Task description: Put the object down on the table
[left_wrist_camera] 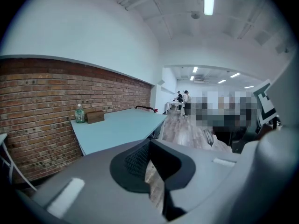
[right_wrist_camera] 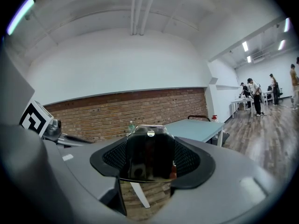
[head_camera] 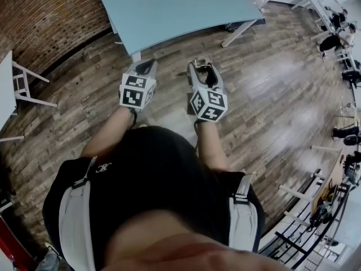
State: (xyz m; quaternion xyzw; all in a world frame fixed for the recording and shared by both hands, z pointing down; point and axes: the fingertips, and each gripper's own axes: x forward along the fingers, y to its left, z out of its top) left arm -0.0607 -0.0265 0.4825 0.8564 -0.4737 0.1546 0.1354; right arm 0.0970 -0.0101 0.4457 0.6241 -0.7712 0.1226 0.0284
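Observation:
I stand on the wood floor a short way from a light blue table (head_camera: 180,10). My right gripper (head_camera: 202,68) is shut on a shiny metal object (head_camera: 201,62), held in the air before the table's near edge. In the right gripper view this dark, mirror-like object (right_wrist_camera: 149,148) fills the space between the black pads (right_wrist_camera: 190,158), and the table (right_wrist_camera: 196,127) lies beyond it. Beside it, my left gripper (head_camera: 145,66) is shut and holds nothing. In the left gripper view its pads (left_wrist_camera: 136,158) meet over a thin slit.
A green-capped bottle (left_wrist_camera: 80,113) and a brown box (left_wrist_camera: 95,116) stand at the table's far end by the brick wall (head_camera: 45,16). A white chair (head_camera: 22,83) is at my left. People (head_camera: 335,35) and racks of gear line the right side.

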